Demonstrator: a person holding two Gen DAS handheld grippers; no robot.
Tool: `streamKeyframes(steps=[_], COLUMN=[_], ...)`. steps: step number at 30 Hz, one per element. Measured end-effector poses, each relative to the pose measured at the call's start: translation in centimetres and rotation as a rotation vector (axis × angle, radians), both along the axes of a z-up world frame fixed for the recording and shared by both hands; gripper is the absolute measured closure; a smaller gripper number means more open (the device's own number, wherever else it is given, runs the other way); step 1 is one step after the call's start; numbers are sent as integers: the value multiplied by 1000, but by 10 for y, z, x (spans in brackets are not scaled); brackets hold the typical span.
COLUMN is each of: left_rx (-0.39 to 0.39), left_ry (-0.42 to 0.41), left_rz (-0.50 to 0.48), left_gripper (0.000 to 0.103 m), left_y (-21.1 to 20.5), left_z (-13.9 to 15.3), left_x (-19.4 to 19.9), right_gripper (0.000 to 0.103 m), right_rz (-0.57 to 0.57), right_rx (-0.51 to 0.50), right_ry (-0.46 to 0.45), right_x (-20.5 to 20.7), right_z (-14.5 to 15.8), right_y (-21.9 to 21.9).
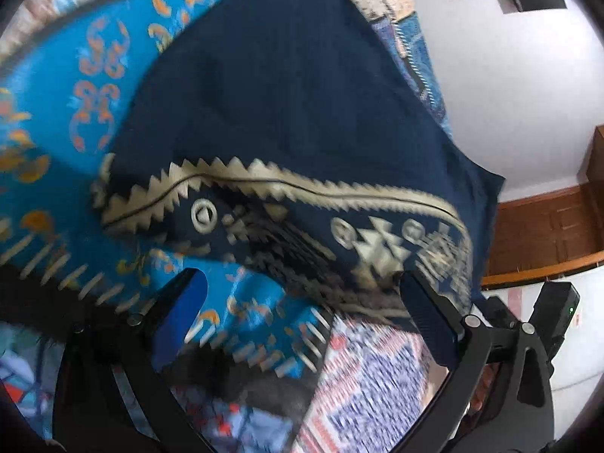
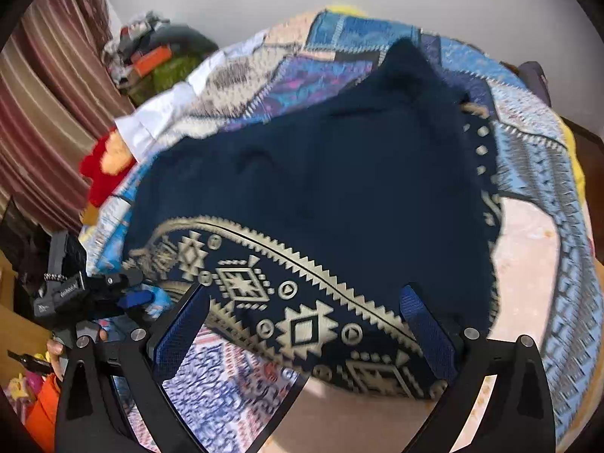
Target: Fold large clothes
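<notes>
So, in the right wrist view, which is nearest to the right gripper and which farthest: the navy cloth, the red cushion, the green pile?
1. Navy cloth, between the right gripper fingers.
2. Red cushion, left, midway.
3. Green pile, far left, by the wall.

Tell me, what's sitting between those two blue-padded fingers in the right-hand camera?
The patterned border of the navy garment lies across the open right gripper, with the patchwork bedspread under it.

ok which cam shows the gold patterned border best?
Right wrist: the gold patterned border runs sharp across the frame between the open fingers. Left wrist shows the same border, but motion-blurred and partly folded under.
</notes>
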State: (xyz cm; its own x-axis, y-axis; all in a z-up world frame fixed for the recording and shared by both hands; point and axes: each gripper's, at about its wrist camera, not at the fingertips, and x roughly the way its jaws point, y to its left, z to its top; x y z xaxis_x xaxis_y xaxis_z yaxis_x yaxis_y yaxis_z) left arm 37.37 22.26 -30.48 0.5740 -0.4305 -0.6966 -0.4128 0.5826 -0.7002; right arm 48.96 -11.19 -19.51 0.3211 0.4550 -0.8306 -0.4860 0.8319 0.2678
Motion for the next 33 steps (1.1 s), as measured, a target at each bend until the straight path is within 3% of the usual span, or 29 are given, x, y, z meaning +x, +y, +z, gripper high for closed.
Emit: streamKeyframes(steps=[4, 8, 10, 16, 17, 18, 21, 22, 25, 29, 33], left_rx=[24, 50, 64, 90, 124, 164, 346, 419, 521, 584, 638], left_ry=[-58, -99, -107, -84, -80, -81, -87, -95, -132, -203, -212], left_rz=[31, 55, 81, 179, 175, 165, 118, 95, 50, 29, -14], left_gripper=[0, 1, 7, 56, 70, 77, 87, 88, 89, 90, 90], left_y=[-4, -4, -1, 18, 20, 18, 3, -5, -21, -25, -30], left_z=[5, 7, 10, 20, 26, 34, 62, 75, 102, 132, 144], left_x=[20, 51, 61, 80, 83, 86, 94, 95, 90, 61, 50], right_gripper=[3, 2, 2, 2, 2, 2, 2, 2, 2, 2, 2], right_rz=[-2, 15, 22, 35, 36, 37, 44, 48, 69, 120, 175], right_rx=[-14, -33, -51, -50, -48, -47, -42, -40, -37, -48, -100], right_ry=[58, 27, 14, 15, 12, 6, -29, -42, -94, -134, -95], right_x=[15, 17, 17, 16, 15, 15, 12, 11, 8, 6, 8], right_z=[-27, -30, -30, -22, -19, -16, -5, -1, 13, 17, -10], right_y=[6, 10, 14, 16, 17, 17, 23, 25, 38, 68, 100])
